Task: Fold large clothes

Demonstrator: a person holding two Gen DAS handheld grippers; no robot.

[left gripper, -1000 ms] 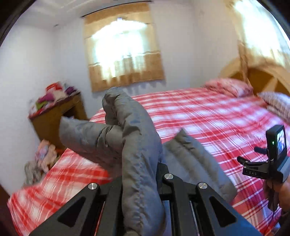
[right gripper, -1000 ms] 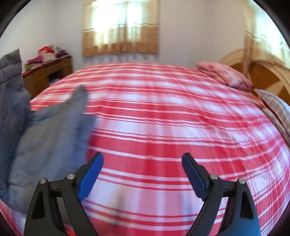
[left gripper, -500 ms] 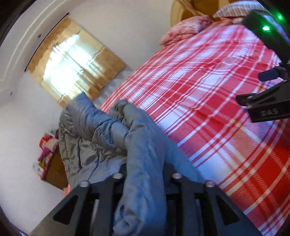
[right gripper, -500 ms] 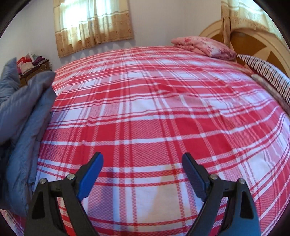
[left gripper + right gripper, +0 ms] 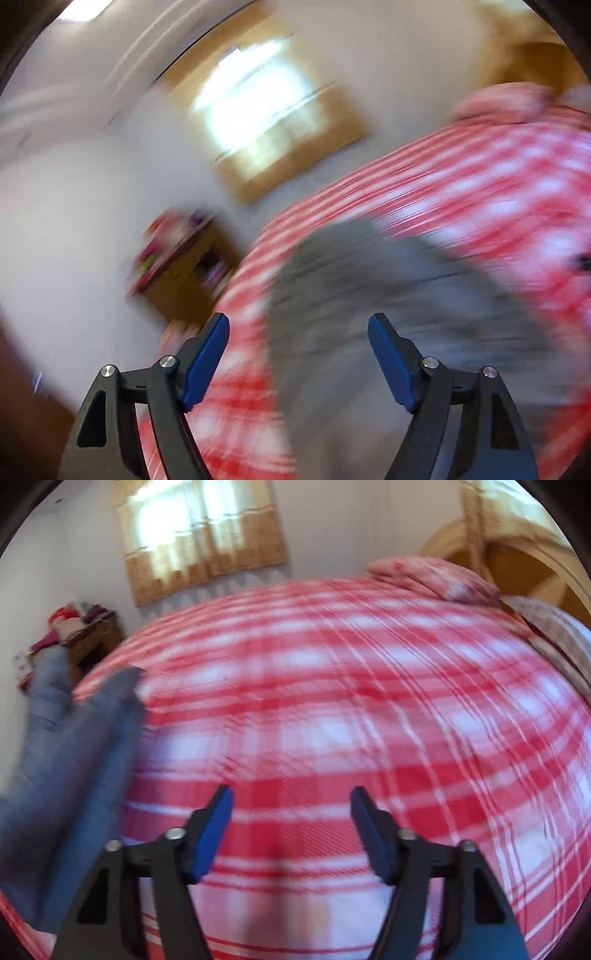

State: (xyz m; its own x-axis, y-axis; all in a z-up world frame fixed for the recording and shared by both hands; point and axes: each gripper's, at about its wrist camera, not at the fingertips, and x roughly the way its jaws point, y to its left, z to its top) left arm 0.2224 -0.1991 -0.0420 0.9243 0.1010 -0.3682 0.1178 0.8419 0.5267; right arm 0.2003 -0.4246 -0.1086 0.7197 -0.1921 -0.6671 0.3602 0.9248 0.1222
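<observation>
A red-and-white plaid bedspread (image 5: 332, 709) is spread over the bed; a pink pillow (image 5: 432, 576) is laid near the wooden headboard (image 5: 517, 565).

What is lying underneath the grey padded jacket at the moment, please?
The grey padded jacket lies on the red-and-white checked bedspread, which shows all around it. Whatever sits directly beneath its bulk is covered, and the left view is blurred.

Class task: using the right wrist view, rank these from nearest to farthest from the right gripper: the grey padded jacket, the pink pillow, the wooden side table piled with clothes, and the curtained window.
1. Grey padded jacket: lower left, on the bed's edge, nearest the right gripper.
2. Wooden side table piled with clothes: far left, beyond the jacket.
3. Pink pillow: upper right, at the headboard end; too close to call against the table.
4. Curtained window: back wall.
</observation>
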